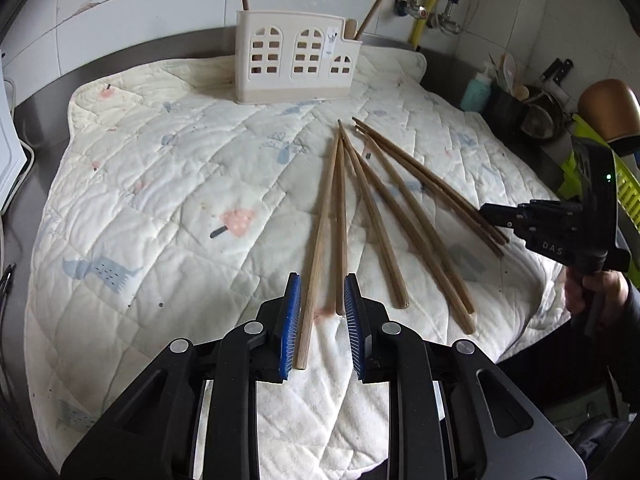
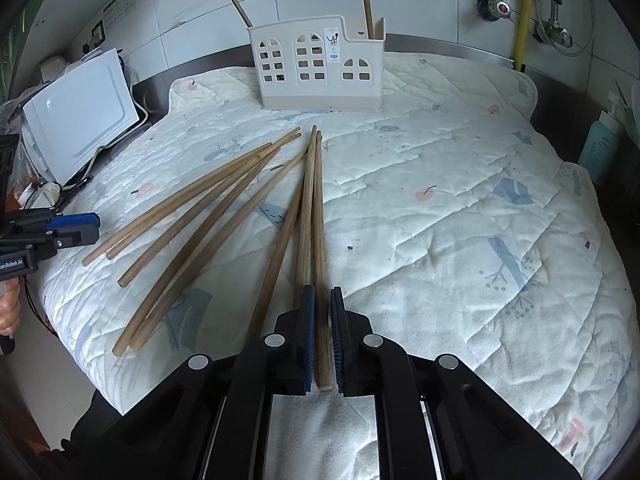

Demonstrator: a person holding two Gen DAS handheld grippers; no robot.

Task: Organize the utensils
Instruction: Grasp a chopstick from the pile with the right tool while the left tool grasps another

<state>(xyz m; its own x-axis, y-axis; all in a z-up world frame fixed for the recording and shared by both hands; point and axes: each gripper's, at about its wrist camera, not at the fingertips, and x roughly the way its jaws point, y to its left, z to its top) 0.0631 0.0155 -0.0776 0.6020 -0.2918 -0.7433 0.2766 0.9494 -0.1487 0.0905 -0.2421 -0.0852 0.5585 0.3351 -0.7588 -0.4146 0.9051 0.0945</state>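
Looking along both tools, we find the chopsticks (image 1: 362,208) fanned out on the quilted mat (image 1: 160,208) that covers the desk, their thin tips converging toward the holder (image 1: 294,60) at the far edge and their thick butts pointing back at us. The holder stands upright well beyond the fan, with two sticks already standing in it.

Our right gripper (image 2: 320,340) has its fingers drawn narrow around the butt of one chopstick (image 2: 319,264), the rightmost of the pile; the pads sit just beside the wood, though we cannot tell whether they press it. That stick's long axis runs straight ahead between the fingers, aimed almost directly at the holder.

Our left gripper (image 1: 322,320) keeps its fingers moderately apart, straddling the butts of two sticks at the left of the fan without closing on them.

We judge the right side nearer to a lift: the stick must be raised, tipped upright and carried forward into a compartment.
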